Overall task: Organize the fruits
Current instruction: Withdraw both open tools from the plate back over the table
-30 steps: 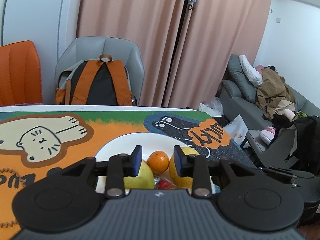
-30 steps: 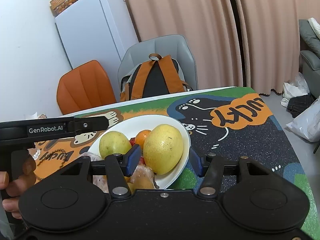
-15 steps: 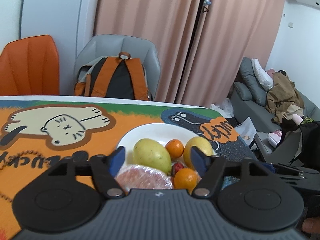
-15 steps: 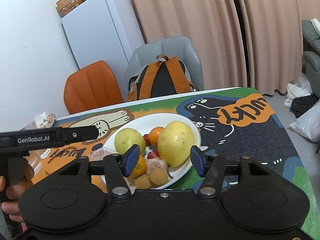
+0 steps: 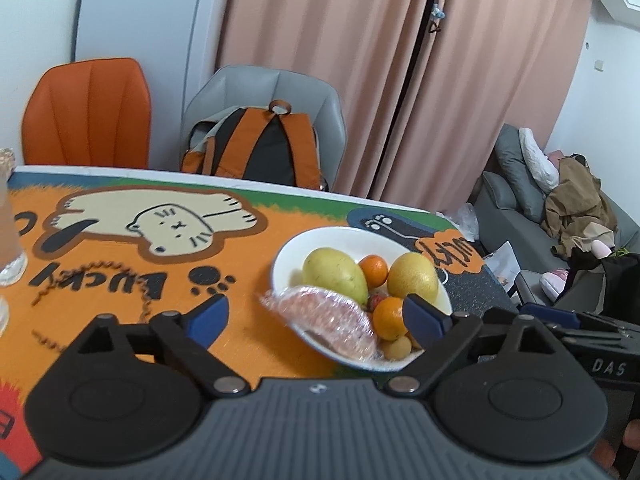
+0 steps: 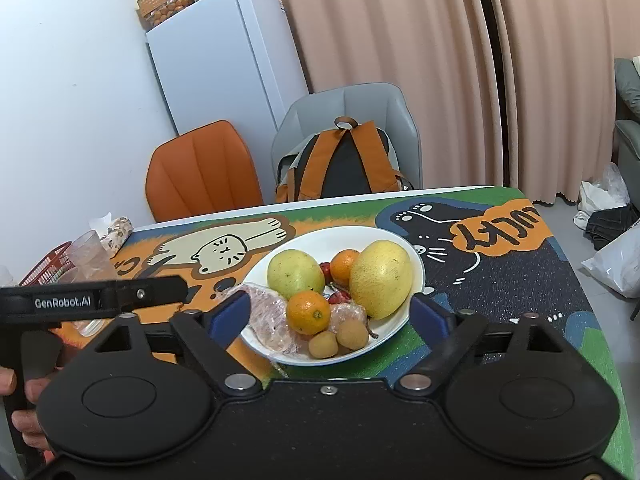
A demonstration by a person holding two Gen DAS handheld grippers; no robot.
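Note:
A white plate point(image 5: 308, 246) point(image 6: 316, 240) stands on the cartoon table mat. It holds a green-yellow mango point(image 5: 334, 276) point(image 6: 295, 274), a bigger yellow fruit point(image 5: 412, 278) point(image 6: 380, 284), two oranges point(image 5: 390, 316) point(image 6: 308, 312), a film-wrapped pink fruit piece point(image 5: 328, 316) point(image 6: 268, 320), small brown longans point(image 6: 352, 334) and something red. My left gripper point(image 5: 316, 314) hangs just short of the plate's near left rim, its jaws opening, nothing pressed between them. My right gripper point(image 6: 331, 316) faces the plate's near edge, jaws also opening and free of the fruit.
Drinking glasses point(image 5: 10, 248) point(image 6: 88, 256) and a red basket point(image 6: 48, 264) stand at the table's left. Behind the table are an orange chair point(image 5: 86, 112) and a grey chair with a backpack point(image 5: 256, 148). A fridge point(image 6: 228, 80) is at the back left, a sofa point(image 5: 532, 208) on the right.
Both grippers have drawn back from the plate and their jaws have spread wide. The left view has swung left, so the plate now sits right of centre.

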